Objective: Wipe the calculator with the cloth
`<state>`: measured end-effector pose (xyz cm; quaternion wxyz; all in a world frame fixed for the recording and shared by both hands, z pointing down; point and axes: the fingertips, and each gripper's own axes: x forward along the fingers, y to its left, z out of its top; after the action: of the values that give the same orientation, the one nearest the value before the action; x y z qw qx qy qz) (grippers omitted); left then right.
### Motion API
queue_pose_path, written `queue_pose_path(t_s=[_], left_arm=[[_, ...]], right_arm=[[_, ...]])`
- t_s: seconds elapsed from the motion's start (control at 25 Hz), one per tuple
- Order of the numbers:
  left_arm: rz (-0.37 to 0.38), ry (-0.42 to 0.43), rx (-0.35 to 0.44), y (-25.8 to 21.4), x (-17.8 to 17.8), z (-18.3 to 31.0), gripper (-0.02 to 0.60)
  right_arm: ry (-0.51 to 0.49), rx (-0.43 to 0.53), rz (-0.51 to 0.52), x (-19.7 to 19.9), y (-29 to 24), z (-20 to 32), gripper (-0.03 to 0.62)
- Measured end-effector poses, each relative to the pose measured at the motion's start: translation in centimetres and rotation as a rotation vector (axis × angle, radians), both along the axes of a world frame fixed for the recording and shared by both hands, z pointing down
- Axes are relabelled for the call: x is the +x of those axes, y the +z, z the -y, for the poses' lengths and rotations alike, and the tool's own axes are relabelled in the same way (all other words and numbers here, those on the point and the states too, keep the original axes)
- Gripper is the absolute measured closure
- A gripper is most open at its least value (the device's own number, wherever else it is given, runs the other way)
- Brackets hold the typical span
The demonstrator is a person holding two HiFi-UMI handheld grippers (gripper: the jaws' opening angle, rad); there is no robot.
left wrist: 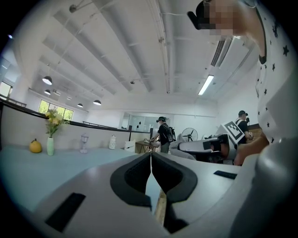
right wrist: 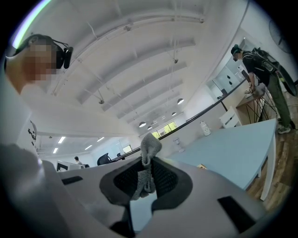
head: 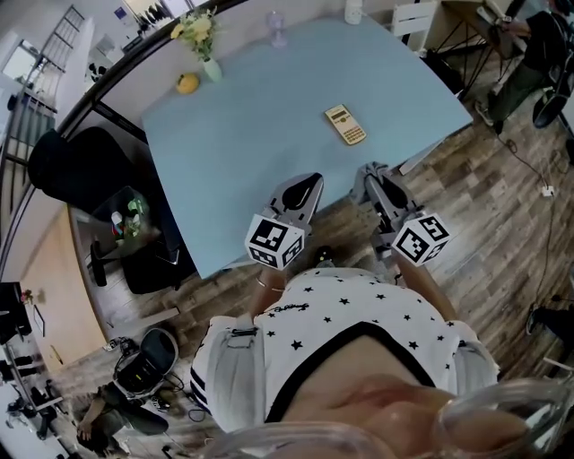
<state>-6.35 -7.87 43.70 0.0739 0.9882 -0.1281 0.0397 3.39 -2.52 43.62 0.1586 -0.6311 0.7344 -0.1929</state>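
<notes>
Pale blue desk (head: 242, 134) fills the middle of the head view, with wood floor (head: 484, 206) around it. Calculator (head: 345, 125), beige, lies flat on the desk's right half, nothing touching it, well apart from both grippers. Left gripper (head: 303, 190) sits at the near desk edge, close to the person's star-print shirt (head: 359, 314). In the left gripper view its jaws are pressed together at the tips (left wrist: 150, 157) with nothing between them. Right gripper (head: 378, 179) is just beside it, also at the near edge, tilted up. Right gripper view shows the jaws (right wrist: 148, 162) clamped on a grey knit cloth (right wrist: 150, 146); a bunched end pokes up past the tips and the rest hangs down between the pads. Cloth is off the desk, not touching the calculator.

Far left corner of the desk holds a small vase of yellow flowers (head: 204, 47) with a yellow round thing (head: 186, 83) next to it, and a clear stemmed glass (head: 276, 27) stands further along the far edge. Black chair (head: 81, 166) stands left of the desk. Other people stand in the background of both gripper views.
</notes>
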Motion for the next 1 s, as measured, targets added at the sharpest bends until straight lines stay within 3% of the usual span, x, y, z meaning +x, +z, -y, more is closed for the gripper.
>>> queue_pose_path(t_s=[0.24,0.56,1.0], left_arm=[[0.042,-0.011,-0.027,0.9,0.7,0.1,0.551],[0.078,-0.261,-0.029,1.5,-0.7,4.7,0.551],[0.082,-0.403,-0.012,0.4,5.4,10.3,0.551]], right_arm=[[-0.042,-0.023,0.016,1.2,1.1,1.9,0.545],[-0.213,-0.025,0.037,2.9,1.9,8.2,0.545],[-0.373,-0.034,0.042,8.8,1.3,15.4,0.545]])
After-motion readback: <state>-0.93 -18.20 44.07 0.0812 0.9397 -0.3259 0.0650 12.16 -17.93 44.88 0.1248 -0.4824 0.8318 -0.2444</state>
